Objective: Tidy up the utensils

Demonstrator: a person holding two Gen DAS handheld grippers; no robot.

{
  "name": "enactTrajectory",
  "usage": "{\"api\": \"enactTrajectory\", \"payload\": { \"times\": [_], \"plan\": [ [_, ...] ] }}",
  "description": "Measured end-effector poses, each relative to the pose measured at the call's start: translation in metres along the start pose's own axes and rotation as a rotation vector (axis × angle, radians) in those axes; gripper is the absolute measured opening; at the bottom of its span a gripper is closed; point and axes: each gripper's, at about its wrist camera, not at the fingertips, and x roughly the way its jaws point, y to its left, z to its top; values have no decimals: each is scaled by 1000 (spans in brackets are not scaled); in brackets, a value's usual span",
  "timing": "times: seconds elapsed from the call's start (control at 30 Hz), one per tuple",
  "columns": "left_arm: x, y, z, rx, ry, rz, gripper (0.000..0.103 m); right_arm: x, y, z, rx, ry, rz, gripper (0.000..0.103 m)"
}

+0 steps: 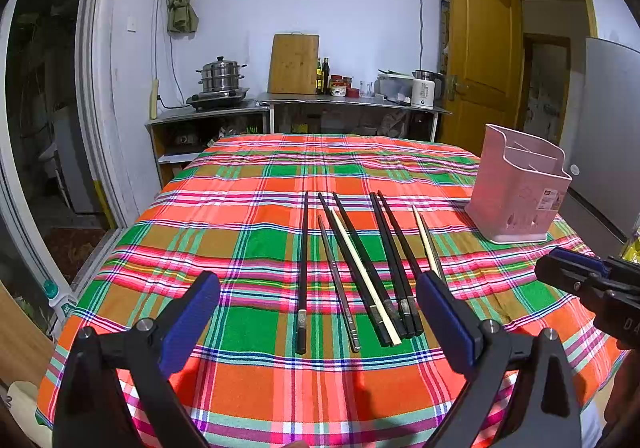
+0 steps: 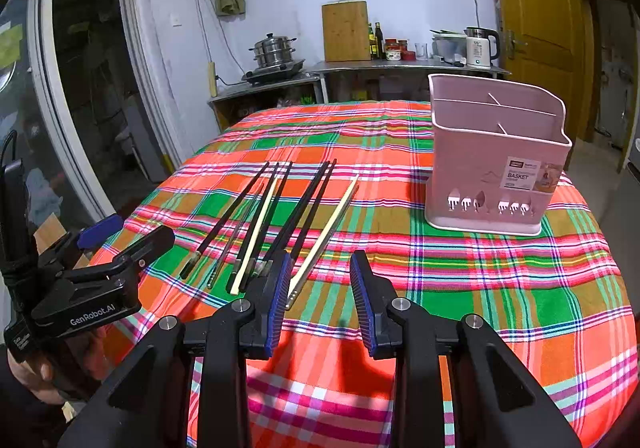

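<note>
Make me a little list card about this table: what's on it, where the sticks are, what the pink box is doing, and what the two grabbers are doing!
Table cover: plaid cloth
Sticks: chopsticks, black, pale and metal, lying side by side on the cloth
Pink box: utensil basket, upright, compartments look empty
Box position: to the right of the chopsticks, apart from them
Left gripper: open wide, holding nothing
Right gripper: open, holding nothing, by the pale chopstick
</note>
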Motion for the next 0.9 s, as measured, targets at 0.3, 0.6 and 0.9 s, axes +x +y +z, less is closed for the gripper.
{"api": "enactTrajectory", "payload": {
  "times": [0.3, 0.6, 0.9],
  "plan": [
    [10, 3, -1, -4, 22, -8, 100, 8, -1, 0, 1, 11, 4, 32],
    [31, 12, 4, -4, 78, -38, 100, 26, -3, 4, -5, 37, 19, 32],
    [85, 31, 14, -16, 222, -14, 87, 62, -1, 23, -32, 68, 27, 32]
  ]
}}
